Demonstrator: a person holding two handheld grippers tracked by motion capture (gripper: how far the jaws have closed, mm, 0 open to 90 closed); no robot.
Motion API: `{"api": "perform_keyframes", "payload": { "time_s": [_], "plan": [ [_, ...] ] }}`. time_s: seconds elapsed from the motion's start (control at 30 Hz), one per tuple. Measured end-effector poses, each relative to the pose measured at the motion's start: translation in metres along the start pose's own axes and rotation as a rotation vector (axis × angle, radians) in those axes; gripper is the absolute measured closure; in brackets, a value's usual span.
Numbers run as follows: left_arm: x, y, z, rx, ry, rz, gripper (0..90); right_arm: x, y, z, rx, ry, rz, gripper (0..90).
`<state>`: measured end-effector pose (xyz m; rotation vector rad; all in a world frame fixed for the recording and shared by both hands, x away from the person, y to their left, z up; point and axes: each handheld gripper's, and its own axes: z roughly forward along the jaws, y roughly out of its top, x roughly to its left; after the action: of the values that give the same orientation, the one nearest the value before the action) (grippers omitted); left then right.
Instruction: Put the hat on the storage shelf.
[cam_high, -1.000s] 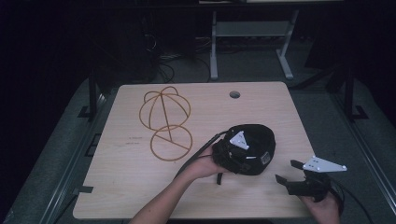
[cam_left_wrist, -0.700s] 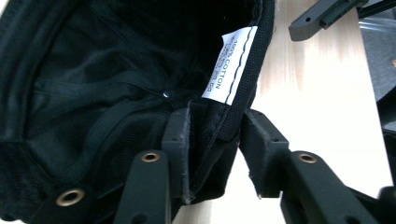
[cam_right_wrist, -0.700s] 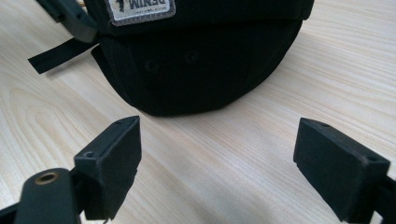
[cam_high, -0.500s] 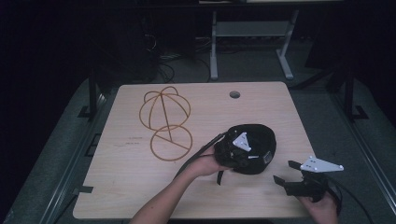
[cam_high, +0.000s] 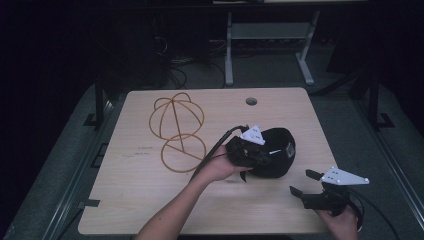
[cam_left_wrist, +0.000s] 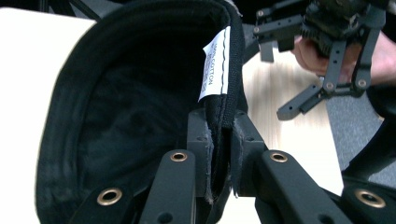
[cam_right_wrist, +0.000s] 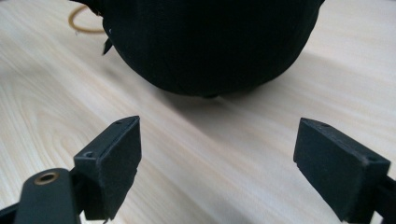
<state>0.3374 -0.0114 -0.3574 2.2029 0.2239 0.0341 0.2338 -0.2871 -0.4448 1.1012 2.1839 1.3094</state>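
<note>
Black cap (cam_left_wrist: 140, 107), white label inside rim, pinched by left gripper (cam_left_wrist: 219, 154).

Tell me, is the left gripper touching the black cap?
Touching. The left gripper view shows the left gripper with both pads pressed on the black cap at its rim, no gap either side.
</note>
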Motion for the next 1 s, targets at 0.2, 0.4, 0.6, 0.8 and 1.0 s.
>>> {"api": "perform_keyframes", "payload": {
  "time_s": [0.2,0.4,0.6,0.8,1.0],
  "plan": [
    [0.003,0.007,-0.011,-0.064,-0.016,-0.044,80.5,0.002,0.011,-0.002,-0.036,0.001,-0.005,14.8],
    [0.009,0.017,-0.024,-0.111,-0.023,-0.088,80.7,0.003,0.026,-0.003,-0.093,0.023,0.000,14.9],
    [0.010,0.025,-0.031,-0.149,-0.034,-0.102,80.7,0.006,0.043,-0.006,-0.168,0.038,-0.004,14.9],
    [0.008,0.029,-0.038,-0.175,-0.036,-0.103,80.8,0.010,0.060,0.001,-0.198,0.056,-0.010,15.8],
    [0.006,0.032,-0.041,-0.192,-0.071,-0.107,80.9,0.008,0.058,0.005,-0.228,0.069,-0.004,23.1]
  ]
}}
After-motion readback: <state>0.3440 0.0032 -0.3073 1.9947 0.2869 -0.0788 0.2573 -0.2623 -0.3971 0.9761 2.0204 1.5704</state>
